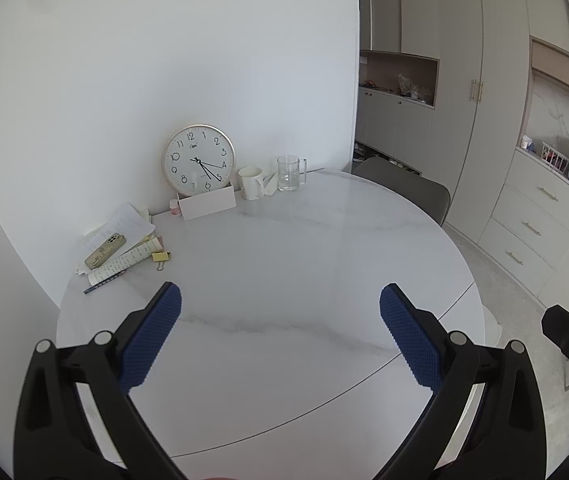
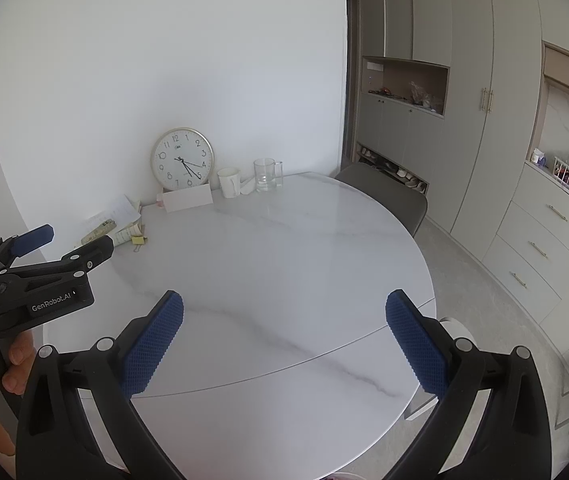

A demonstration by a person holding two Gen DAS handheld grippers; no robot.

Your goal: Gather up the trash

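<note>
left gripper [image 1: 280,336]: jaws spread wide, nothing held | right gripper [image 2: 284,340]: jaws spread wide, nothing held | trash: no bin seen; likeliest candidate judged the paper clutter [image 1: 124,240] at desk [image 1: 304,248] edge, left-centre of frame, well apart from both jaws, left gripper nearer.
</note>
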